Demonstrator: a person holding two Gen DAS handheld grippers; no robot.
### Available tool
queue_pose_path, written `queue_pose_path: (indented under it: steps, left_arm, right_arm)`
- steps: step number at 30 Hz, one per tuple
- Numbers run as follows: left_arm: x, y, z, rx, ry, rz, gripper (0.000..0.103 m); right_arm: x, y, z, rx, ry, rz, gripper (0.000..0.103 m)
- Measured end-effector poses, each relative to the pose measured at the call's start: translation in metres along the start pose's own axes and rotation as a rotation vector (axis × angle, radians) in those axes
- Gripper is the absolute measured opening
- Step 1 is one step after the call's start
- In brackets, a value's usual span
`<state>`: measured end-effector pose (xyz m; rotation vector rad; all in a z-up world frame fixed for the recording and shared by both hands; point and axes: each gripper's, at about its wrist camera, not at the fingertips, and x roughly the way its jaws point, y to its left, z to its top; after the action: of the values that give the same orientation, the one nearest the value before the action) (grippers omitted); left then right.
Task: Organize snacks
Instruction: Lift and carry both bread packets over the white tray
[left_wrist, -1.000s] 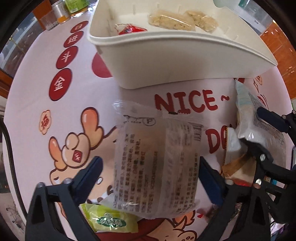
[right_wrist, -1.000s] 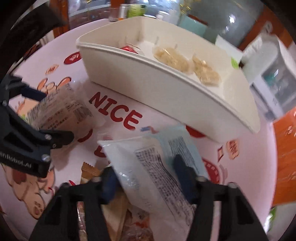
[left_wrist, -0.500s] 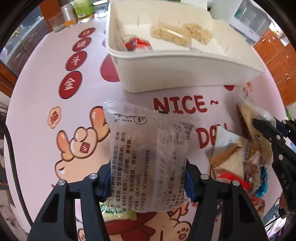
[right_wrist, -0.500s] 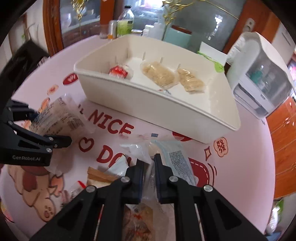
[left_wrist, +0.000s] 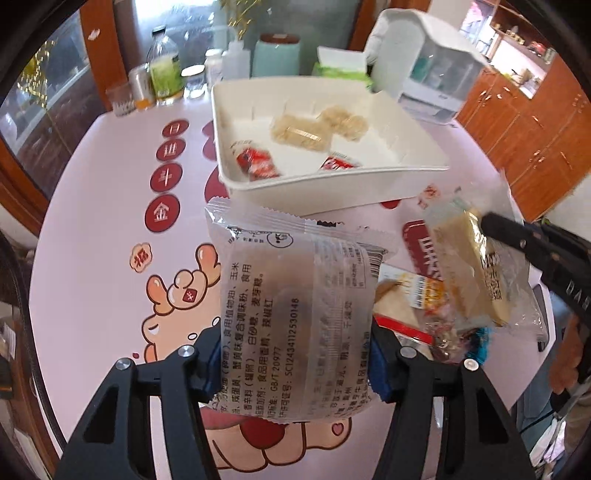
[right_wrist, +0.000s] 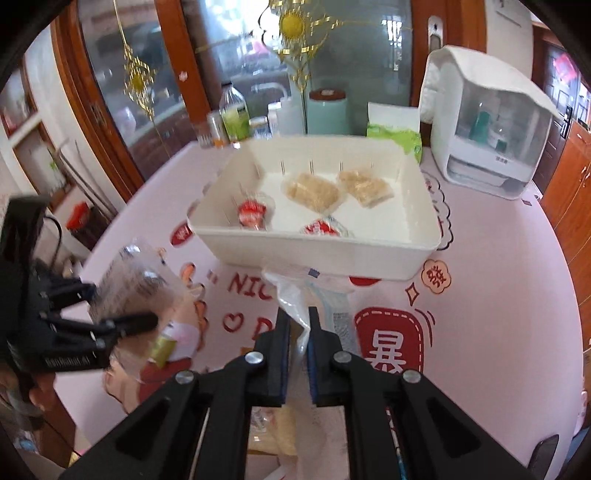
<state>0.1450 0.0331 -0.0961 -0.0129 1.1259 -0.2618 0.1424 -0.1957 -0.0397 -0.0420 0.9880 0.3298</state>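
My left gripper (left_wrist: 295, 363) is shut on a clear snack packet (left_wrist: 295, 310) with dark printed text, held above the table. My right gripper (right_wrist: 298, 354) is shut on the edge of a clear packet (right_wrist: 295, 295) with a pale yellow cake inside; that cake packet (left_wrist: 476, 273) hangs at the right of the left wrist view. The white divided bin (right_wrist: 321, 251) stands beyond both, holding two red-wrapped snacks (right_wrist: 252, 213) and two pale crumbly bars (right_wrist: 312, 190). A heap of loose snacks (left_wrist: 417, 306) lies on the table below the packets.
The round table (left_wrist: 96, 236) has a pink cartoon cloth. At its far edge stand bottles (right_wrist: 233, 114), a teal canister (right_wrist: 327, 112), a green tissue pack (right_wrist: 395, 133) and a white appliance (right_wrist: 487, 118). Wooden cabinets (left_wrist: 528, 122) line the right.
Both grippers closed on their packets and lifted them off the table. The bin now sits lower and farther off in both views, with more of its inside showing.
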Motion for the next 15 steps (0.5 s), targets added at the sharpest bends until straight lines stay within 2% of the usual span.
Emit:
queue_pose_path:
  steps: [5,9,15]
  left_arm:
    - [-0.03,-0.009,0.011,0.053,-0.055,-0.002,0.059]
    - [-0.06,-0.016,0.03,0.097,-0.121,0.014,0.059]
    - [-0.111,-0.02,0.073,0.135,-0.227,0.043,0.06]
  right_arm:
    - [-0.031,0.009,0.019,0.008,-0.037,0.042,0.007]
    - [-0.056,0.02,0.042,-0.025,-0.088,0.035,0.007]
    - [-0.105,0.035,0.097,-0.069,-0.188,0.016,0.006]
